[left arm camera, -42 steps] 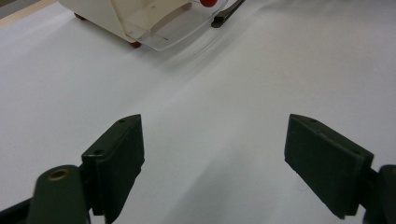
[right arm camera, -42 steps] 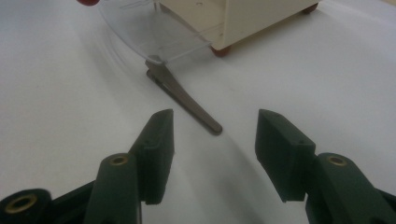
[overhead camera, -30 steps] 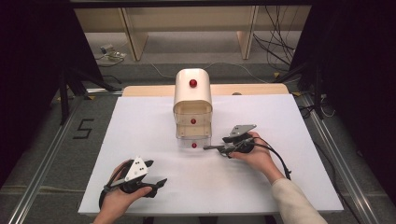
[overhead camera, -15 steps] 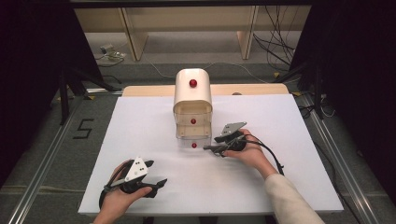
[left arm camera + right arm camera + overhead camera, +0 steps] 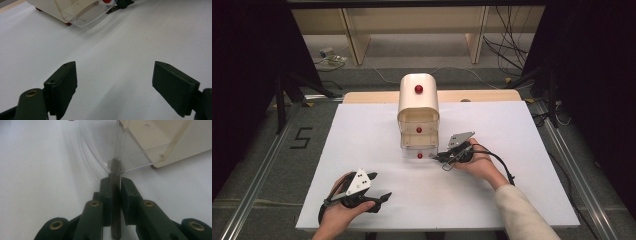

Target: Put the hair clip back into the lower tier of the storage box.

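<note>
Gripping the bottom drawer of the cream drawer unit mid-table, right gripper fingers just closed at its clear front, left gripper resting apart, fingers spread wide.

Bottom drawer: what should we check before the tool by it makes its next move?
1. Right tool at the clear bottom drawer: its tips sit at the drawer's front corner. Ok.
2. Grip: the jaws have just been closing and stand nearly together, but whether they pinch the drawer's edge: cannot tell.
3. Red knob between the jaws: it sits beside the tips. Not ok.
4. Left tool out of the way: open, over bare table near the front edge. Ok.
5. Drawer box upright on the table: ok.
</note>
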A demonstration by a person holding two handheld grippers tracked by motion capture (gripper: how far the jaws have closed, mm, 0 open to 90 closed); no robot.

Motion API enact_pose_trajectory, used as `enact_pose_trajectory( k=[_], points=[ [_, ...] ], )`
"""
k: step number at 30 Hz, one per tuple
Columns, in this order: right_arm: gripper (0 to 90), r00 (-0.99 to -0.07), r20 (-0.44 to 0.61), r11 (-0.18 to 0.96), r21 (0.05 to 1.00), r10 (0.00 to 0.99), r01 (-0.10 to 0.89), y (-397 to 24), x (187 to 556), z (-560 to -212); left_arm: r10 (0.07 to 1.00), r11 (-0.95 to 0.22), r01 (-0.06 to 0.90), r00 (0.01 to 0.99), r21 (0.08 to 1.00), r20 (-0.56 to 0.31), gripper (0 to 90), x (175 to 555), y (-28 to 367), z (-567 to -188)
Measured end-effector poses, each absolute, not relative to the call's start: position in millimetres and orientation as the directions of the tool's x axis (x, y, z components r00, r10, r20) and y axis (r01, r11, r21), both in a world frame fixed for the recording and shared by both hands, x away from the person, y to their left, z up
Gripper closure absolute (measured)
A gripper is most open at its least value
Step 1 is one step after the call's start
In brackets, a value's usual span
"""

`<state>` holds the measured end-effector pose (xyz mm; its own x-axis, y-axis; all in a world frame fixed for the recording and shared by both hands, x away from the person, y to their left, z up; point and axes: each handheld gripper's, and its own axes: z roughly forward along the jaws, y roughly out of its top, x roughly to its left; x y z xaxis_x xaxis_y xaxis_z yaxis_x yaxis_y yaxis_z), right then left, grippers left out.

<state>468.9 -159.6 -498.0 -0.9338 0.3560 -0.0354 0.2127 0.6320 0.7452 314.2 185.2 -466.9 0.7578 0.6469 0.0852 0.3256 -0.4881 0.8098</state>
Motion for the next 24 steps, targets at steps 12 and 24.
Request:
enact_pose_trajectory(
  k=[12, 24],
  points=[
    [81.3, -0.914, -0.024, 0.632, 0.730, 0.406, 0.261, -163, 460, -494, 0.654, -0.486, 0.332, 0.752, 0.808, 0.084, 20.4, 313, 187, -467],
    [89.4, -0.910, -0.046, 0.653, 0.711, 0.411, 0.259, -174, 456, -489, 0.653, -0.487, 0.334, 0.753, 0.807, 0.083, 20.5, 313, 186, -468]
  ],
)
